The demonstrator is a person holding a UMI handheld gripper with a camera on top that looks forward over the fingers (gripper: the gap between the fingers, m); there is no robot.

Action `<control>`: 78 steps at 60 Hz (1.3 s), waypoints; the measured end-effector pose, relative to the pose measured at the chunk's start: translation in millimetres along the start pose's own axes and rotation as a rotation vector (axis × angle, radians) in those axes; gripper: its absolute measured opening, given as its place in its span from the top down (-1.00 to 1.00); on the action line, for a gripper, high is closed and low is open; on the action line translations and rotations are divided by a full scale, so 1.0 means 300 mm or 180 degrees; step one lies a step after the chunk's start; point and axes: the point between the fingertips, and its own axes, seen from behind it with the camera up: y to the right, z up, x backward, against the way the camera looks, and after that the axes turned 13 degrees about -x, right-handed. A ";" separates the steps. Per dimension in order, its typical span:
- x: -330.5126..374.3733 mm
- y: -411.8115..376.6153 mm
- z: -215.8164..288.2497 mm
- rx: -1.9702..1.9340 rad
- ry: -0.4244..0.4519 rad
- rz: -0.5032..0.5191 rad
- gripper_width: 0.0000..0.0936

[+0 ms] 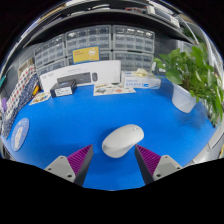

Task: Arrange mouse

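A white computer mouse (pixel 121 140) lies on a blue mat (pixel 70 125), just ahead of my fingers and roughly centred between them. My gripper (pixel 114 160) is open, its two purple pads spread wide. The left pad (pixel 80 159) and the right pad (pixel 148 158) stand apart from the mouse, which rests on the mat on its own. Nothing is held.
A green potted plant in a white pot (pixel 187 80) stands at the right of the mat. A white box (pixel 80 76) and flat papers (pixel 115 90) lie along the far edge. Shelves of bins (pixel 100 42) fill the background.
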 end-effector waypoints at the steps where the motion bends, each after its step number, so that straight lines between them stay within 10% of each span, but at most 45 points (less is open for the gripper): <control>1: -0.011 -0.003 0.008 0.0004 -0.0012 0.0024 -0.82; 32: -0.275 -0.148 0.190 0.0316 -0.0385 0.0483 -0.49; 44: -0.342 -0.153 0.217 0.0415 -0.0340 0.0313 -0.08; 78: -0.313 -0.202 0.274 0.0308 -0.0164 -0.0349 0.24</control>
